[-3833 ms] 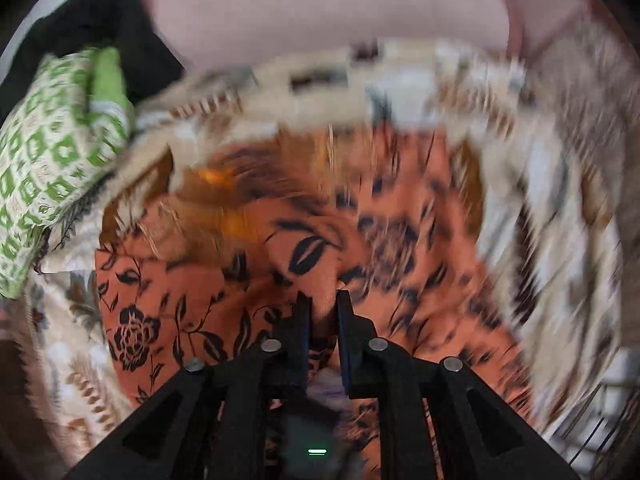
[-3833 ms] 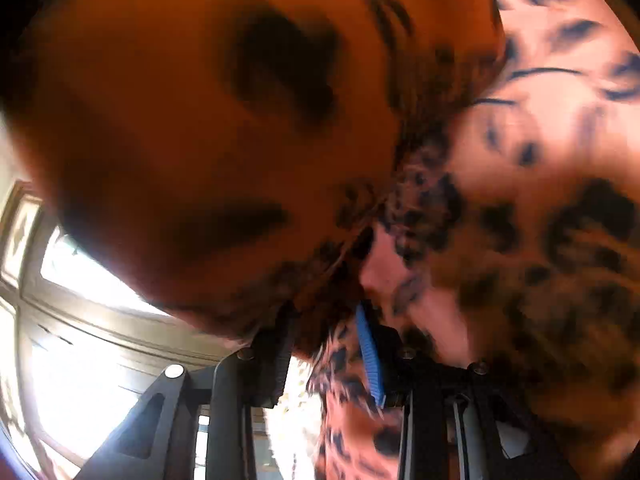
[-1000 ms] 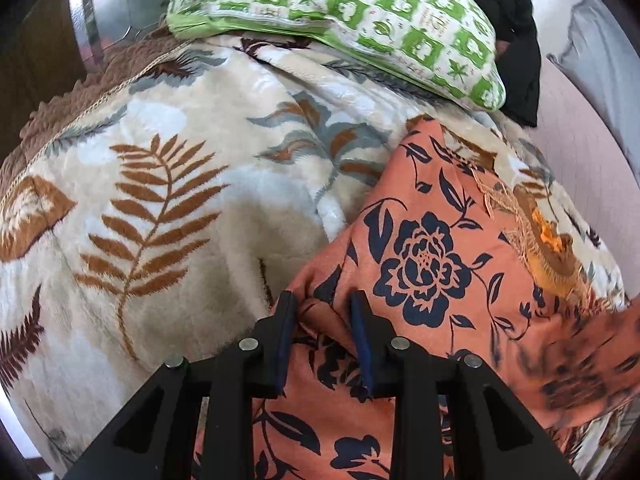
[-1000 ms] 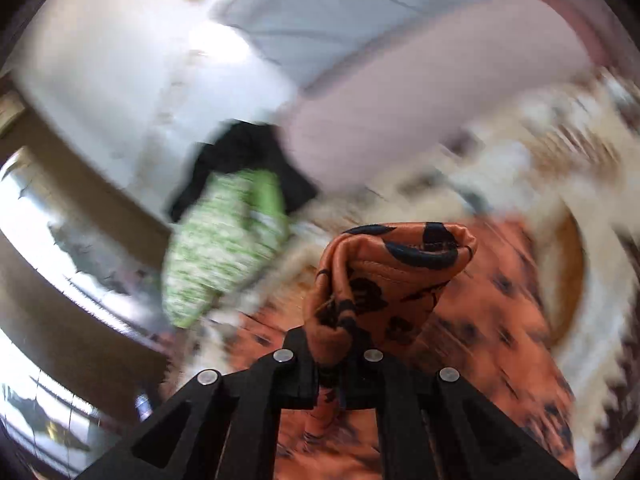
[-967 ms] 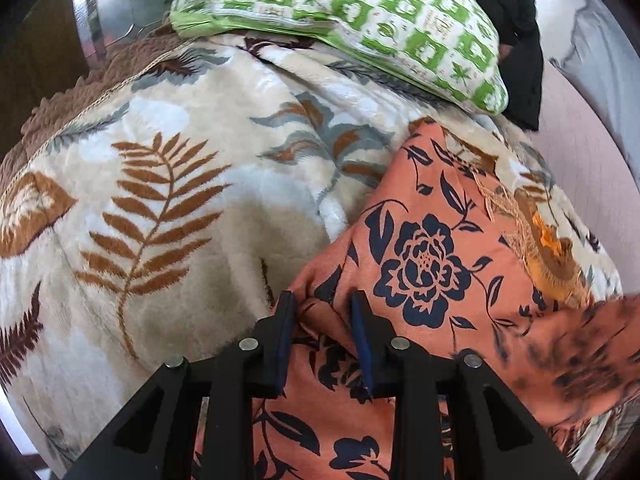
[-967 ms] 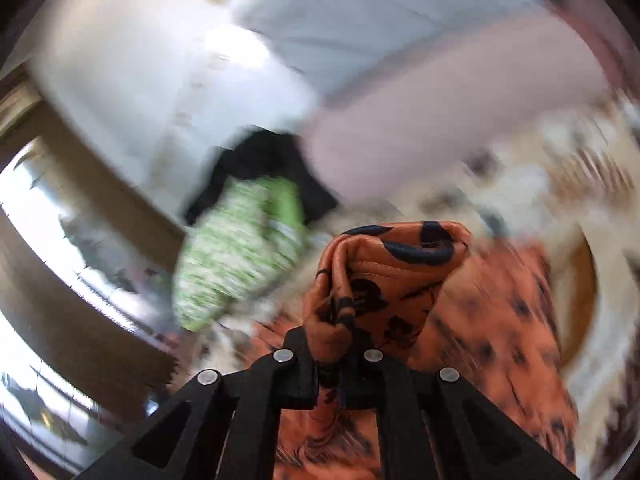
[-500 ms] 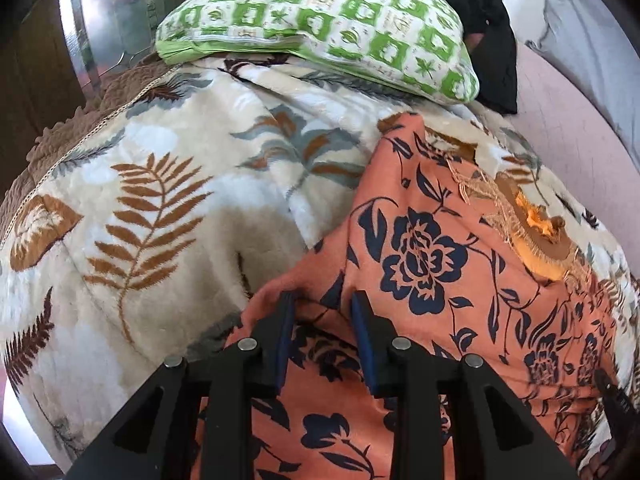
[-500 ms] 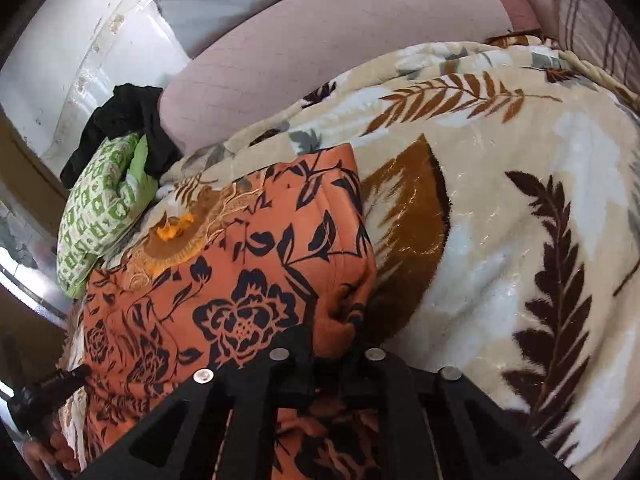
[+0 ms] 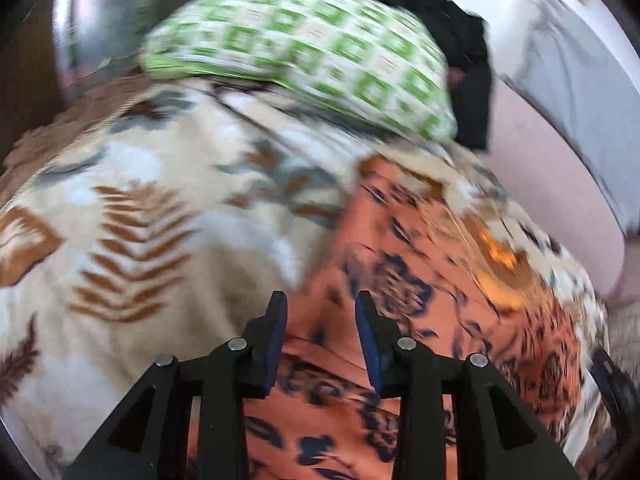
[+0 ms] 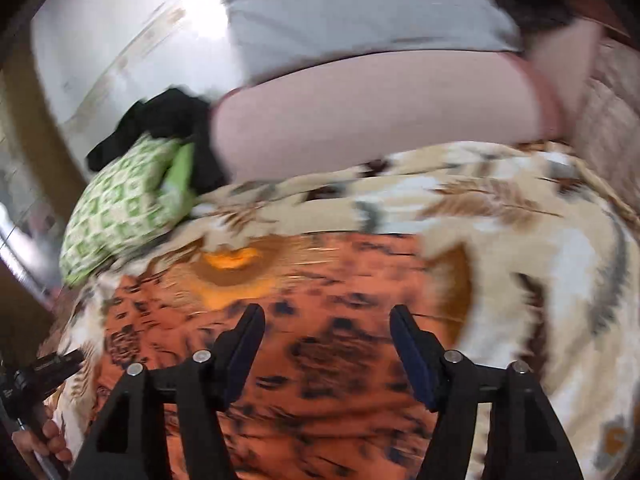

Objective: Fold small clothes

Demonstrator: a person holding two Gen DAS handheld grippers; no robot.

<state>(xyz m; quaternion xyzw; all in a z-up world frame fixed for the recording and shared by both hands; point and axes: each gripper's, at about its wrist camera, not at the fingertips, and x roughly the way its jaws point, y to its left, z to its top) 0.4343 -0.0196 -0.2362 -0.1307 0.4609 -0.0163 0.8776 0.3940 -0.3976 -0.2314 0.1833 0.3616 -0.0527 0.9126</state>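
**Orange garment lies spread on the bed, both grippers open above it**

Here, an orange garment [image 9: 404,280] printed with dark navy flowers lies spread on a bed. A gold embroidered neckline [image 10: 232,268] sits at its far end. Both views are blurred, so the print reads as smudged blotches and fine folds cannot be made out.

The left gripper [image 9: 321,312] points down over the garment's left edge. Its two black fingers with blue pads stand apart, having just been opening a little, and the cloth shows between and below them. No fold rises into the gap, and the pads do not appear to press on anything.

The right gripper [image 10: 326,320] hangs over the middle of the garment. Its jaws have just been opening and now stand wide apart. Nothing is between them; the orange cloth lies beneath. In this view the left gripper shows small at the lower left edge, with the person's fingers [image 10: 50,440] wrapped around its handle.

Under the garment is a plush cream blanket [image 9: 132,216] patterned with brown fern leaves and grey-blue foliage. Beyond it, at the head of the bed, rests a green-and-white checked pillow [image 9: 304,60], with a black cloth [image 9: 452,36] bunched just behind it. A pale pink sheet [image 10: 380,108] covers the bed further back.
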